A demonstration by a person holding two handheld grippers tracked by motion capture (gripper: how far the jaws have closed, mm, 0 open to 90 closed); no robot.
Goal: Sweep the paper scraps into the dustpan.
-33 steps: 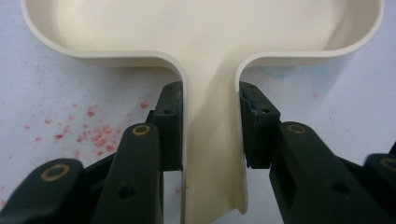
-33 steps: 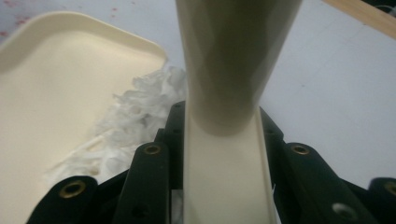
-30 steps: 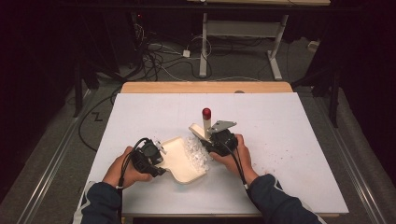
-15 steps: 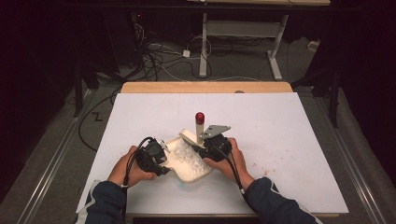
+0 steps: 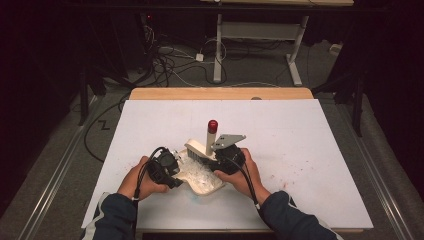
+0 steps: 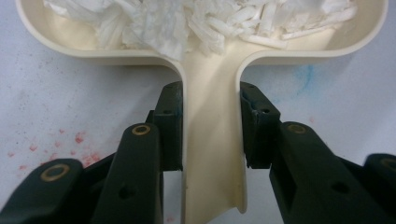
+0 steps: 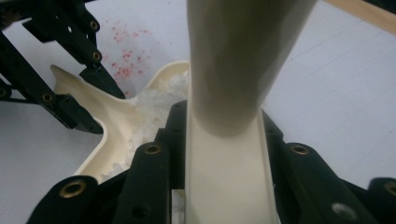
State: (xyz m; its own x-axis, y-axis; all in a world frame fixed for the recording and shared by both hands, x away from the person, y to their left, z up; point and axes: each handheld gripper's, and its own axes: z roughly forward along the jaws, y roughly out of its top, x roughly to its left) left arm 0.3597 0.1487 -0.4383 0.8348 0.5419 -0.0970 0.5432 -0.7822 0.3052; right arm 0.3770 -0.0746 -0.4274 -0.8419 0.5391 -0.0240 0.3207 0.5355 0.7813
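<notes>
High view: cream dustpan (image 5: 205, 175) lies flat near the front middle of the white surface (image 5: 300, 150), between the two hands; its handle runs toward the left tool (image 5: 167, 167), its pan toward the right, and the pan holds a heap of white paper shreds (image 5: 197, 172). The brush (image 5: 202, 147) sits at the pan's far edge, head down, with its cream handle standing nearly upright and ending in a red tip (image 5: 213, 124). The right tool (image 5: 227, 159), grey plate on top, sits just beside the brush handle's base. The surface is a white sheet over a wooden top (image 5: 220, 93), with faint red speckles on the right. The room is dark, with a grey floor, loose cables (image 5: 170, 55) and a white table frame (image 5: 255, 35) behind. Left gripper view: the dustpan handle (image 6: 212, 154) runs straight up the picture from between the jaws, widening into the pan (image 6: 201, 28) at the top, which is full of shreds. Left tool (image 6: 210, 130) is clamped on that handle, both pads pressed to its side walls. There are red spots on the surface at left and a faint blue smear at right. Right gripper view: the brush handle (image 7: 233, 70) rises straight along the jaw axis, round above and flat lower down. Right tool (image 7: 224, 135) is clamped on the flat lower part, jaws tight against both sides. Behind at left lie the dustpan with shreds (image 7: 140, 116) and the other tool's black linkage (image 7: 51, 60), on its handle.
</notes>
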